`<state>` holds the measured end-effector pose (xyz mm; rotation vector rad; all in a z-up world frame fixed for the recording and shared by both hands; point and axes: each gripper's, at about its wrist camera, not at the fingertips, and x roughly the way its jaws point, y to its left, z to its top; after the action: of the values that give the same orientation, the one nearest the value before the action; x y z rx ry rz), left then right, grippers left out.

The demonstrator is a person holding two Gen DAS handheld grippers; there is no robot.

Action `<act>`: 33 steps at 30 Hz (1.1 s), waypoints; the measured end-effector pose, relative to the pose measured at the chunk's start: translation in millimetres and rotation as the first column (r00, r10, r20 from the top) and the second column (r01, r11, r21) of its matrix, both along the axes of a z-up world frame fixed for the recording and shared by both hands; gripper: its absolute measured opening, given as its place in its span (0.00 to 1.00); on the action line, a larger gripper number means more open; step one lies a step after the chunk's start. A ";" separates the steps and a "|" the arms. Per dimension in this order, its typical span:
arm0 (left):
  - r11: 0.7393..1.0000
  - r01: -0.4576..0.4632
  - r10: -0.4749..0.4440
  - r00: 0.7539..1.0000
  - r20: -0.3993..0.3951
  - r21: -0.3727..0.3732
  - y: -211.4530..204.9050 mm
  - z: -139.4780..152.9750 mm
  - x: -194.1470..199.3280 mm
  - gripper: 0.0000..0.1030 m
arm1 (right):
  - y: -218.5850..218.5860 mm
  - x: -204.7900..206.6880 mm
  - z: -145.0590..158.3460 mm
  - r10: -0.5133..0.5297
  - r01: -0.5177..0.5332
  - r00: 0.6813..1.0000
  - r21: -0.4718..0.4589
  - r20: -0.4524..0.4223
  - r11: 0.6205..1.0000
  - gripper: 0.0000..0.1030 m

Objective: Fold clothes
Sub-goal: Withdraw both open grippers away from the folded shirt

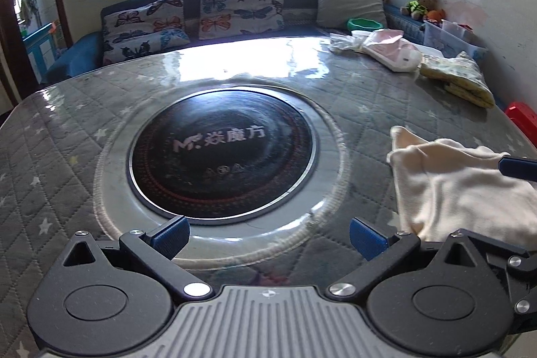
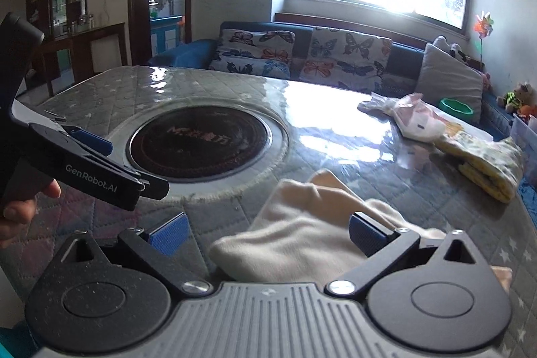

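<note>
A cream cloth (image 1: 459, 187) lies bunched on the quilted table at the right of the left wrist view; it also shows in the right wrist view (image 2: 302, 230), just ahead of the fingers. My left gripper (image 1: 266, 235) is open and empty, over the table beside the cloth. My right gripper (image 2: 266, 235) is open, with the cloth lying between and under its fingers, not gripped. The left gripper also shows in the right wrist view (image 2: 90, 143) at the left, held by a hand. A right fingertip (image 1: 517, 166) reaches over the cloth.
A round black hotplate (image 1: 223, 153) sits in the table's middle. A folded yellow patterned garment (image 1: 459, 79) and a pink-white one (image 1: 392, 51) lie at the far right. A sofa with butterfly cushions (image 1: 241, 7) stands behind the table. A red stool (image 1: 523, 118) is at the right.
</note>
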<state>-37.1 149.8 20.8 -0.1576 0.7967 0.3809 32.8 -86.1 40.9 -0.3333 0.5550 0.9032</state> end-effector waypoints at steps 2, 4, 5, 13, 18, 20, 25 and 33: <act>1.000 -0.021 0.021 1.000 0.002 0.001 8.2 1.7 -0.9 1.00 | 8.2 2.6 2.5 0.012 -0.012 1.000 0.009 -0.004 1.000 1.00; 0.999 -0.035 0.034 0.999 0.006 0.004 14.4 3.9 -2.4 1.00 | 15.1 3.8 4.7 0.020 -0.019 1.000 0.020 -0.005 1.000 1.00; 0.999 -0.040 0.040 0.999 0.007 0.005 16.3 4.8 -3.1 1.00 | 17.0 4.2 5.6 0.022 -0.021 1.000 0.024 -0.005 0.999 1.00; 1.000 -0.028 0.028 0.999 0.018 -0.003 11.6 7.8 -2.3 1.00 | 22.6 6.0 5.2 0.012 -0.012 1.000 0.033 -0.009 0.999 1.00; 1.000 0.005 -0.005 1.000 0.012 -0.005 -0.8 6.1 2.9 1.00 | 15.1 8.3 1.0 -0.020 0.020 1.000 0.018 -0.024 1.000 1.00; 1.000 0.012 -0.012 1.000 0.011 -0.004 -5.6 6.2 4.6 1.00 | 12.7 8.2 0.8 -0.027 0.027 0.999 0.014 -0.022 1.000 1.00; 0.999 0.032 -0.032 0.999 0.009 0.000 -17.6 6.8 8.3 1.00 | 4.2 6.2 2.7 -0.052 0.052 0.999 0.009 -0.013 0.999 1.00; 0.997 0.071 -0.071 0.997 0.015 0.004 -34.5 7.6 11.9 1.00 | -10.2 3.4 -2.2 -0.077 0.078 0.997 0.009 -0.029 0.997 1.00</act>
<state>-25.2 115.3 28.4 -0.1282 0.7846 0.3133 36.2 -96.3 38.7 -0.2885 0.5854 0.8366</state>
